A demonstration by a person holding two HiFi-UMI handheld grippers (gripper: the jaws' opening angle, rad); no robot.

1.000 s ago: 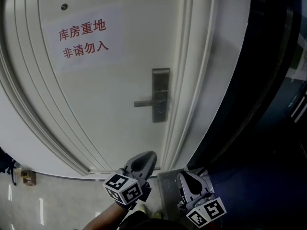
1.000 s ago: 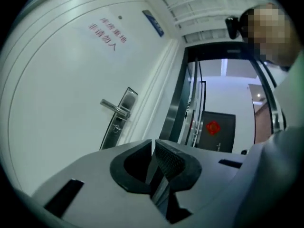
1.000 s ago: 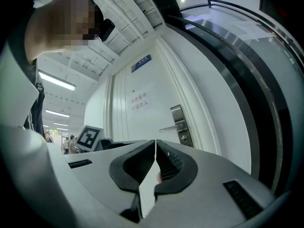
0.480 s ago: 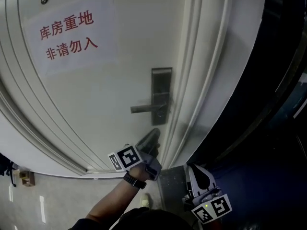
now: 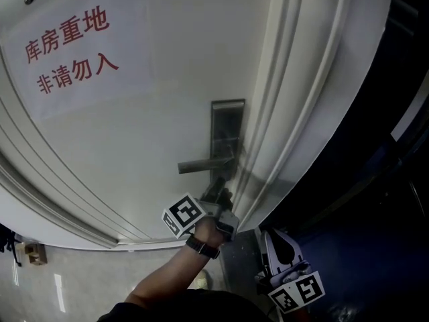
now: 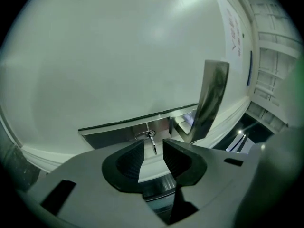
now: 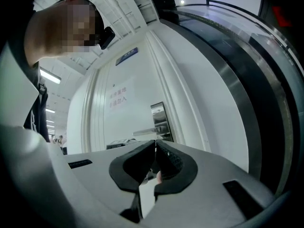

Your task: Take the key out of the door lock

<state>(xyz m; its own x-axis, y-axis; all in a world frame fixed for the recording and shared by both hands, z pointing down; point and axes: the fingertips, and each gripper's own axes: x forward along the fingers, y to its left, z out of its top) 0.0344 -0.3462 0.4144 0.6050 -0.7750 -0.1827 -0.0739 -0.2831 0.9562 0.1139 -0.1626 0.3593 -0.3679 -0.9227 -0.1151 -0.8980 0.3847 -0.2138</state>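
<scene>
The steel lock plate point(image 5: 228, 134) with its lever handle point(image 5: 201, 166) sits on a white door point(image 5: 147, 126). My left gripper point(image 5: 220, 192) is up against the plate just under the handle. Its jaws have just been opening and now stand open. In the left gripper view the small key point(image 6: 152, 141) with its wire ring sticks out of the lock plate point(image 6: 128, 131), just beyond the gap of the left gripper point(image 6: 153, 145); the pads do not touch it. The handle point(image 6: 211, 99) rises to the right. My right gripper point(image 5: 280, 259) hangs low at the right, shut point(image 7: 154, 145) and empty.
A paper sign point(image 5: 67, 52) with red characters is stuck on the door's upper left. The moulded door frame point(image 5: 295, 113) runs right of the lock, with a dark wall beyond it. Pale floor tiles point(image 5: 67, 287) show at lower left.
My left gripper rose from the bottom of the picture to the lock plate and rolled over. The door now looks closer. The right gripper stayed low at the right.
</scene>
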